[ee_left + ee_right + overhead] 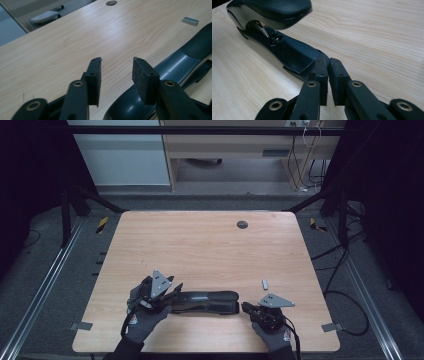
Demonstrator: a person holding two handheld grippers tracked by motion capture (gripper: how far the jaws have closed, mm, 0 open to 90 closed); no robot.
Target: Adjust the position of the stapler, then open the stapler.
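A long black stapler (205, 301) lies near the table's front edge, its top arm raised above its base (292, 52). My left gripper (176, 288) hovers at the stapler's left end. Its jaws stand open with nothing between the pads (117, 62), and the stapler's dark body (175, 65) lies below and to their right. My right gripper (246, 307) sits at the stapler's right end. Its jaws (329, 60) are parted by only a narrow gap, with nothing between them, right beside the tip of the base.
A small grey metal strip (265, 283) lies on the wood just beyond the right gripper, also in the left gripper view (190, 21). A round cable hole (242, 224) sits near the table's far edge. Dark frame posts and cables flank the table (150, 245).
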